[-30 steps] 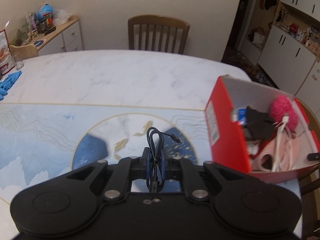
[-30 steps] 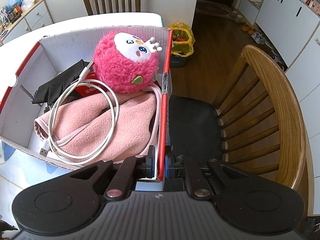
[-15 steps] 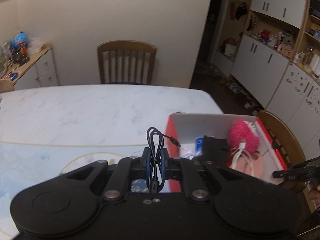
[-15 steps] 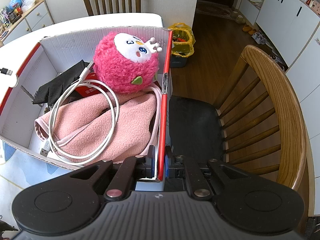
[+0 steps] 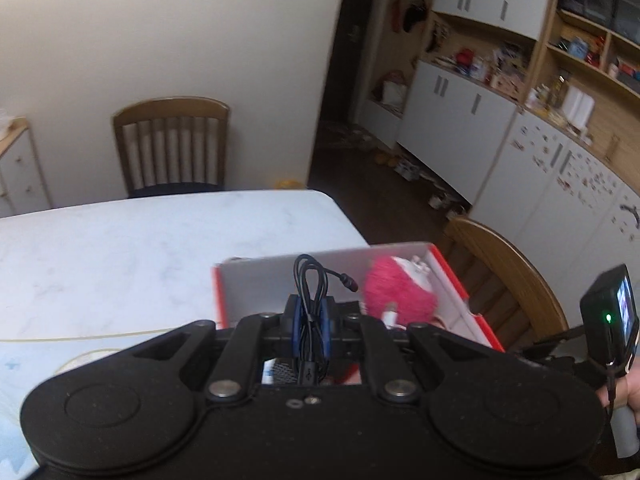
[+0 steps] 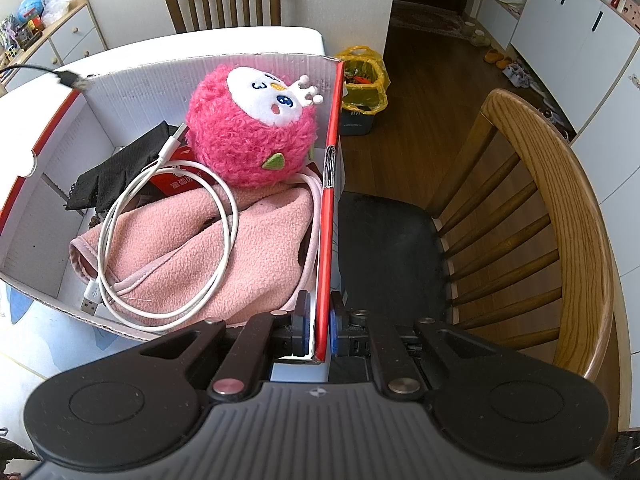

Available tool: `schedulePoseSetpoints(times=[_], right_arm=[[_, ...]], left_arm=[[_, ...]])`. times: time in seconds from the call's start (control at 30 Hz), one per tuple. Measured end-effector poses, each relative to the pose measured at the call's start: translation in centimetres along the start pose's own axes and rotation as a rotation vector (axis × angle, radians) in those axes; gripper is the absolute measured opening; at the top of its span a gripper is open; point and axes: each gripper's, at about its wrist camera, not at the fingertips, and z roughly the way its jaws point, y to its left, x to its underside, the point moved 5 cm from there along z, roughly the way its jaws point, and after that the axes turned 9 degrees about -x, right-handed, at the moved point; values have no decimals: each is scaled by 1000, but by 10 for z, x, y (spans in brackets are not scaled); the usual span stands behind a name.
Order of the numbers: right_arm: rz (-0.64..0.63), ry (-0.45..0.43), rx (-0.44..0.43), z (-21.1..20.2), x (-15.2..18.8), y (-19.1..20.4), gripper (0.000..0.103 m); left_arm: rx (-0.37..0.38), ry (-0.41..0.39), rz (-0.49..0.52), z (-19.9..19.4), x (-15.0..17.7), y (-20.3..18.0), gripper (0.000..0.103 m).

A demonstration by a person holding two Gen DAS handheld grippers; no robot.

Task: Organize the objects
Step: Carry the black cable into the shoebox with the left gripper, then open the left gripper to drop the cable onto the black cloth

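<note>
Black cable point(image 5: 310, 312), bundled in a coil, sits clamped between the closed jaws of our left gripper point(image 5: 310, 322); its barrel plug juts toward 2 o'clock. In the left wrist view we hold this gripper tilted downward above the near wall of the red-and-white box point(image 5: 256, 280), which rests on the marble table point(image 5: 120, 248). The pink plush point(image 5: 400, 292) shows inside the box at 3 o'clock of the cable. At the frame's right edge we see the other tool's camera unit and part of a hand point(image 5: 630, 390).

In the right wrist view our right gripper point(image 6: 318, 320) points steeply down, its jaws pinched shut on the box's red side wall point(image 6: 326, 240), steadying the box at the table edge beside the wooden chair point(image 6: 560, 220). The box already contains the plush, a pink fleece cloth point(image 6: 200, 248), a white cable point(image 6: 168, 240) looped on the cloth, and a black fabric item point(image 6: 116, 172). The black cable's plug enters at 10 o'clock, over the far left rim.

We judge the task well advanced: four items are boxed, and the black cable remains to be lowered in and released.
</note>
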Motion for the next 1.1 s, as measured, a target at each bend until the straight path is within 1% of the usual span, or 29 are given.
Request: schedulePoseSetpoints(times=[0.17, 0.23, 0.37, 0.57, 0.77, 1.1], right_arm=[[3, -1, -1, 0, 0, 0, 10], [3, -3, -3, -1, 1, 0, 10], [6, -5, -8, -1, 1, -1, 10], [5, -5, -10, -2, 0, -1, 10], [5, -8, -13, -2, 1, -2, 10], [3, -7, -19, -3, 1, -2, 10]], left_arm=[[40, 34, 26, 22, 10, -24, 7], [57, 54, 14, 31, 15, -28, 7], [63, 89, 0, 48, 22, -32, 7], [15, 151, 19, 70, 37, -33, 8], [-7, 210, 32, 86, 52, -28, 8], [-33, 257, 59, 100, 61, -29, 9]])
